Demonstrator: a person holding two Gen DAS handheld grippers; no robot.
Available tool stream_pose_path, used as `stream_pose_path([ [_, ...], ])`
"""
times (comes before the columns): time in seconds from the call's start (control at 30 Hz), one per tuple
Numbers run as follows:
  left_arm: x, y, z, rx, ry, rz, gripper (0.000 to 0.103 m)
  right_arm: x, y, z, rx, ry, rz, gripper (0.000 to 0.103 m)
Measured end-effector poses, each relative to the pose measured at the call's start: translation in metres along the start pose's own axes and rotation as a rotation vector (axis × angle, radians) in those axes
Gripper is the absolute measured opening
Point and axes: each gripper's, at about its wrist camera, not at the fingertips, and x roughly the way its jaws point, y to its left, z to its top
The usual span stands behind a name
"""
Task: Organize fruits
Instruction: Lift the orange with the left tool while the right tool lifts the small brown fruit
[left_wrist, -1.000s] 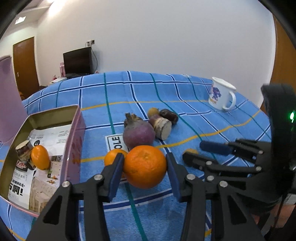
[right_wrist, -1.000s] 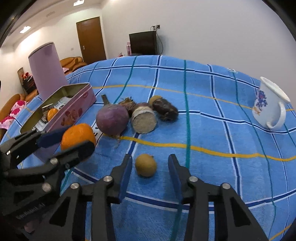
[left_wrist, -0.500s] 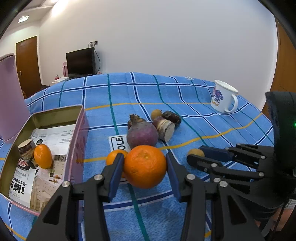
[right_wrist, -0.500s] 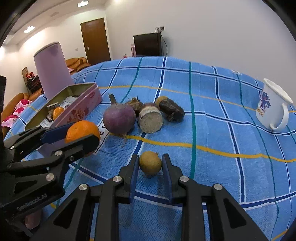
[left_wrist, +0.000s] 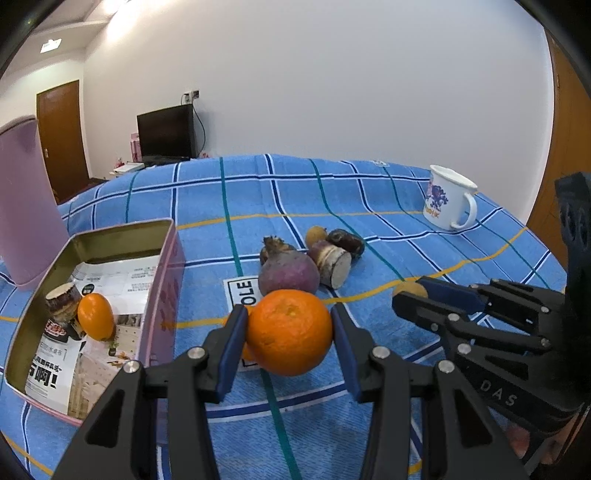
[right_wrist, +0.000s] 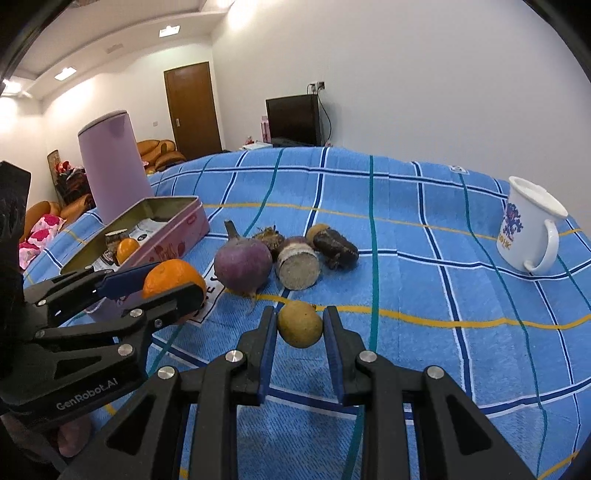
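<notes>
My left gripper (left_wrist: 288, 332) is shut on a large orange (left_wrist: 289, 331) and holds it above the blue checked cloth; it also shows in the right wrist view (right_wrist: 173, 280). My right gripper (right_wrist: 300, 325) is shut on a small yellow-brown round fruit (right_wrist: 300, 324), lifted a little off the cloth; the fruit peeks out between its fingers in the left wrist view (left_wrist: 410, 289). An open pink tin (left_wrist: 166, 266) at the left holds a small orange (left_wrist: 95, 316) and a jar (left_wrist: 62, 309). Another small orange lies mostly hidden behind my left fingers.
A purple turnip (right_wrist: 242, 261), a cut root (right_wrist: 298, 266), a dark tuber (right_wrist: 338, 247) and a small yellow fruit (left_wrist: 316, 233) lie mid-table. A white mug (right_wrist: 528, 229) stands far right. A tall lilac canister (right_wrist: 114, 166) stands behind the tin.
My right gripper closed on the yellow-brown fruit and raised it slightly. My left gripper kept hold of the large orange and lifted a little.
</notes>
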Motion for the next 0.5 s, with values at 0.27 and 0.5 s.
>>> stream_pose_path([
  [0.27, -0.006, -0.002, 0.000, 0.013, -0.025, 0.010, 0.048, -0.006, 0.001, 0.000, 0.000, -0.037, -0.006, 0.027],
  [0.5, -0.010, -0.003, -0.001, 0.019, -0.044, 0.016, 0.048, -0.012, 0.001, -0.001, 0.002, -0.067, -0.005, 0.027],
])
